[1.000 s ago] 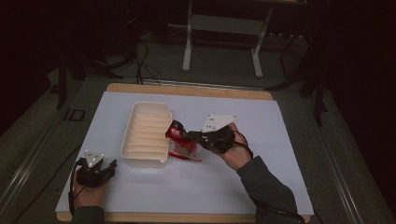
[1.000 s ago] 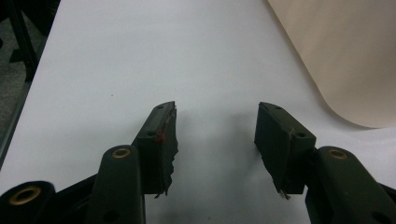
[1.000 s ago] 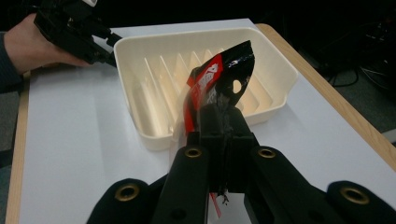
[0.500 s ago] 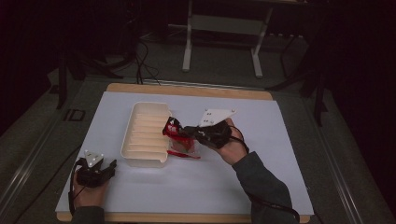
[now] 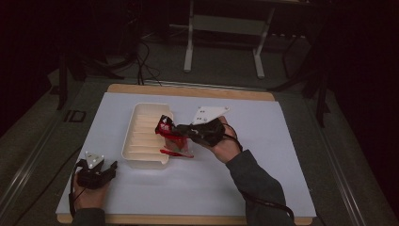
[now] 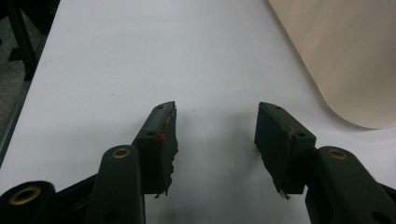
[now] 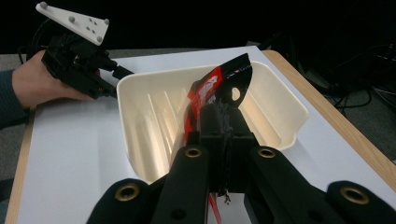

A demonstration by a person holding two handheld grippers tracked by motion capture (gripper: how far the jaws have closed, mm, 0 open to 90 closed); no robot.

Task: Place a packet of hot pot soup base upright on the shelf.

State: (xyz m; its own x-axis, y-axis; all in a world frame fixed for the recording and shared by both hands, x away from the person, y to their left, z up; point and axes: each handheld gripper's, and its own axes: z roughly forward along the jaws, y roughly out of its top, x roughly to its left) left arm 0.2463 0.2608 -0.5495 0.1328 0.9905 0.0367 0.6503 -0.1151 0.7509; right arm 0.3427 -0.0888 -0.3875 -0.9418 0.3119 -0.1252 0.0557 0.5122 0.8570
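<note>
Right claw (image 7: pixel 223 140) clamped on red packet (image 7: pixel 215 91) above tray (image 5: pixel 141 157), mid-frame; thin grip, packet may slip out. Left claw (image 6: pixel 215 135) open, empty, lower left.

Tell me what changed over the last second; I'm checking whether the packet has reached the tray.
The right gripper, shut on the red packet, carried it slightly left, over the cream tray's right rim. The left gripper stayed open near the table's front-left corner; the tray did not move.

Table viewed from above; grippers viewed close along their jaws.
The cream tray (image 5: pixel 146 136) is shared by all three views.
</note>
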